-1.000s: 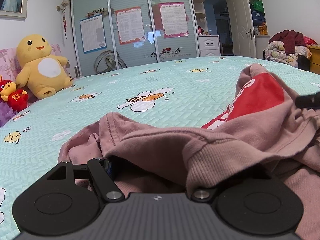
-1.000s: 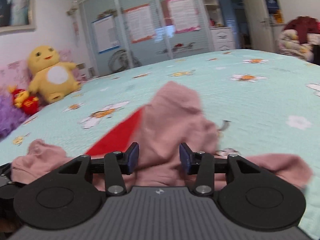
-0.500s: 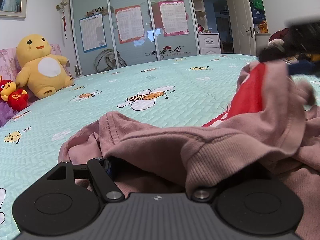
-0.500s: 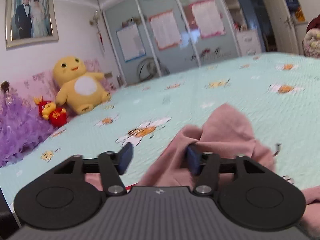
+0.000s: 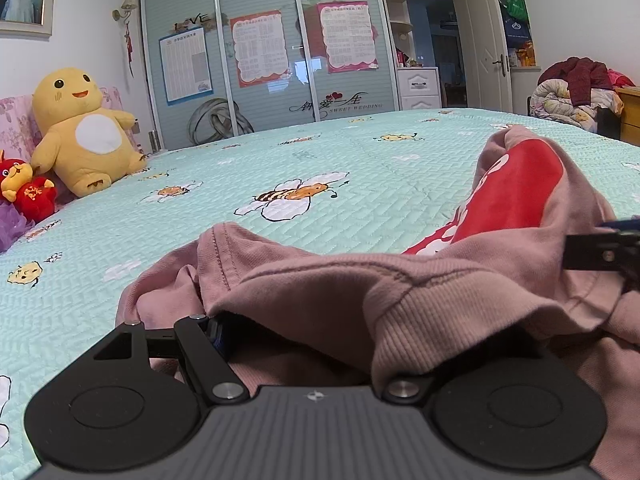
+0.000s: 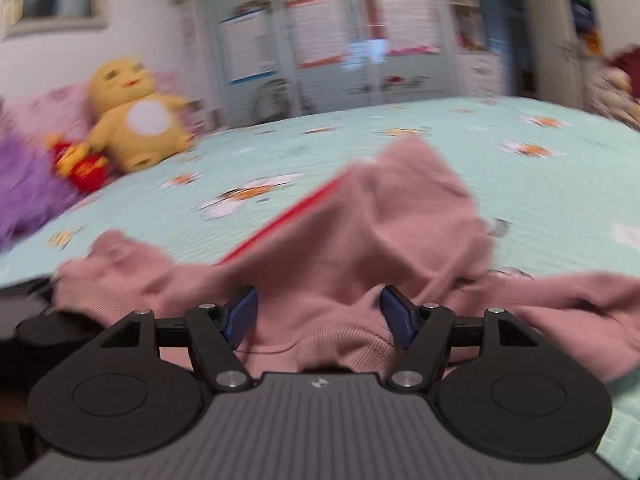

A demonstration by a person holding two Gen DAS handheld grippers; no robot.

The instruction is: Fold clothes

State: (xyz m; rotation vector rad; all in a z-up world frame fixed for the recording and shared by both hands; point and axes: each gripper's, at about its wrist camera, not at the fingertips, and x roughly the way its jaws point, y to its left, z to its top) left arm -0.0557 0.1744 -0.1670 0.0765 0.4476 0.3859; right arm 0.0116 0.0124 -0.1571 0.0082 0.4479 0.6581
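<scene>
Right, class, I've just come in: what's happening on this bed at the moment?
A person with a gripper in each hand is starting to fold a pink sweatshirt, which lies crumpled on the bed. The right gripper has just been opening, its pads apart around a ribbed edge. The cloth drapes over the left gripper, hiding one finger. Nothing is folded yet.

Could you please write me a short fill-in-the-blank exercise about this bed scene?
1. The crumpled dusty-pink cotton sweatshirt lies on a mint-green quilted bedspread printed with ____.
2. The sweatshirt's printed patch is coloured ____.
3. The big yellow plush toy has a ____ belly.
4. The right gripper has just been opening; its blue pads stand ____ around the ribbed fabric.

Missing words: bees; red; white; apart
</scene>
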